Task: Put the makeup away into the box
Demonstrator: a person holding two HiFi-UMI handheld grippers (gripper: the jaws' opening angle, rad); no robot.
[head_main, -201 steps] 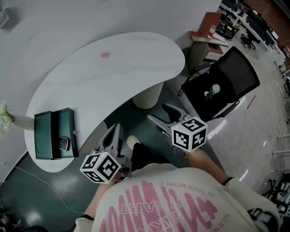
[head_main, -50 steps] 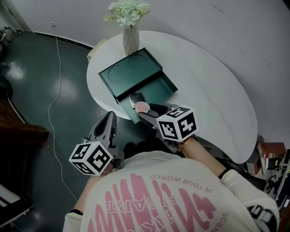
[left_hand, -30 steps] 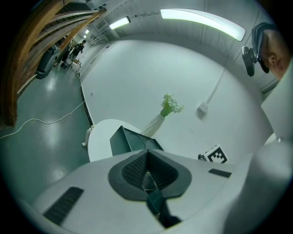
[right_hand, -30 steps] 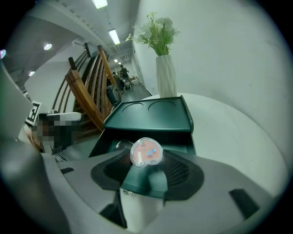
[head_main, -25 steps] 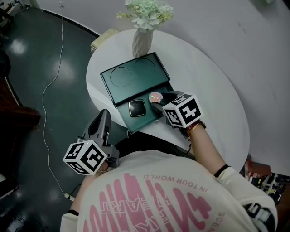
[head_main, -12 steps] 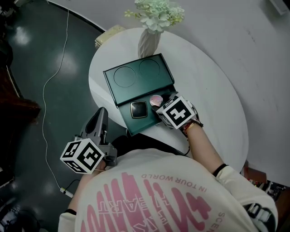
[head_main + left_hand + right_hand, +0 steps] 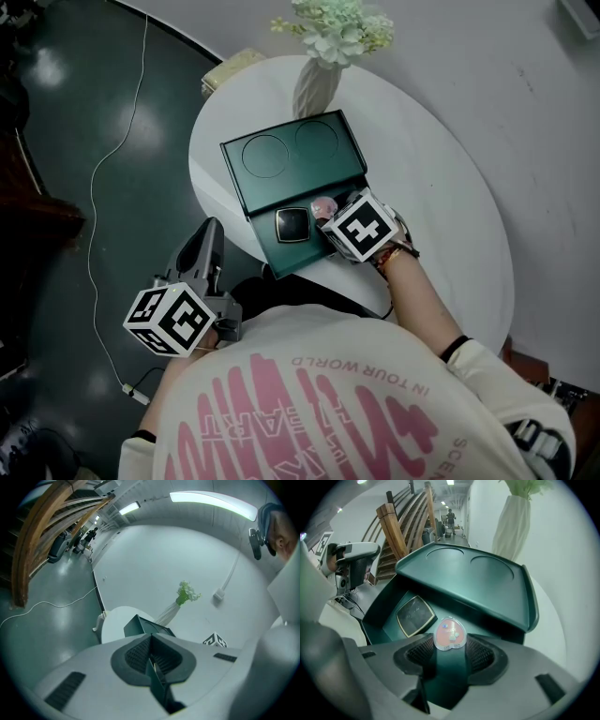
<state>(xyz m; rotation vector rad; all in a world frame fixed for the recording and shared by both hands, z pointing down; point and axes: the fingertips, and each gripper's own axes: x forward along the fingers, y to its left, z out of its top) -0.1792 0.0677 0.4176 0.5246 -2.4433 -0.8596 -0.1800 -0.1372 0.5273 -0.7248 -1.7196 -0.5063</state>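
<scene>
My right tongs (image 7: 450,652) pinch the pink heart-shaped plastic compact (image 7: 450,633), probably light, stiff and slippery, by its edges over the dark green open box (image 7: 487,585); my left tongs (image 7: 151,657) are closed, empty.

Head view: on the right gripper (image 7: 450,652), its own marker cube (image 7: 361,228) covers the jaws and most of the pink heart compact (image 7: 324,205) between them. I cannot read the compact's print. Right gripper view: beyond the gripper, the top of the vase (image 7: 509,520) is cut off.
</scene>
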